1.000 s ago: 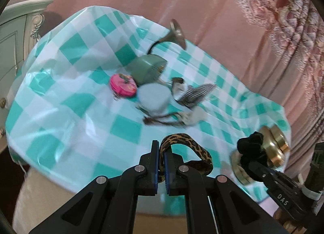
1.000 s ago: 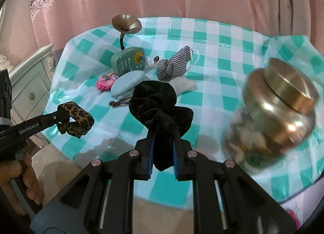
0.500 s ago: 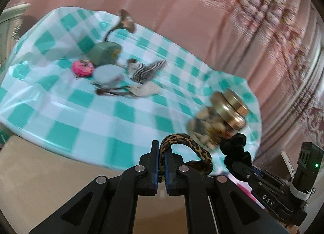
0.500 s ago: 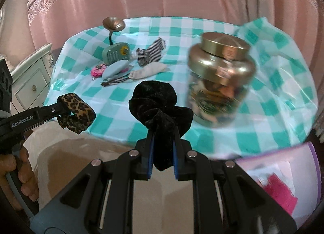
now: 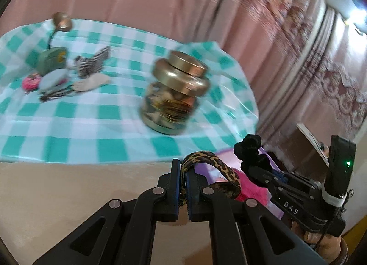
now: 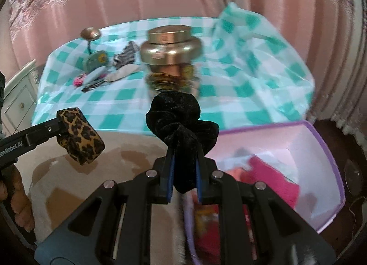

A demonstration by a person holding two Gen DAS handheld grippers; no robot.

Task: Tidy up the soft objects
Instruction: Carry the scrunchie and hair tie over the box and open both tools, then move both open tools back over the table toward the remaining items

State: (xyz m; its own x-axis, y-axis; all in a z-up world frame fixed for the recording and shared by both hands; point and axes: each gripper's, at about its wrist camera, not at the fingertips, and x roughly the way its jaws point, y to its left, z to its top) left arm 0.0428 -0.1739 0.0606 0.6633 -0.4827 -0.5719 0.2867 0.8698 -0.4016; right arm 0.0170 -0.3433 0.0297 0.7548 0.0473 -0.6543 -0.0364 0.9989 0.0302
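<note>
My left gripper (image 5: 182, 174) is shut on a leopard-print scrunchie (image 5: 216, 168); it also shows in the right wrist view (image 6: 79, 135). My right gripper (image 6: 183, 164) is shut on a black velvet scrunchie (image 6: 179, 118), also seen in the left wrist view (image 5: 251, 150). Both are held off the table's front edge, above a purple-rimmed box (image 6: 325, 150) with pink fabric (image 6: 270, 175) inside. A striped cloth (image 5: 94, 63) and a cream cloth (image 5: 91, 81) lie on the checked tablecloth (image 5: 68, 113).
A gold-lidded glass jar (image 5: 176, 90) stands near the table's front edge. A small green radio with a horn (image 5: 51, 58), a pink round item (image 5: 31, 81) and a pale blue pouch (image 5: 52, 78) sit at the far left. Pink curtains hang behind. A white cabinet (image 6: 16, 95) stands left.
Both grippers have pulled back from the table and swung right, each still holding its scrunchie. The purple box has come into view below them.
</note>
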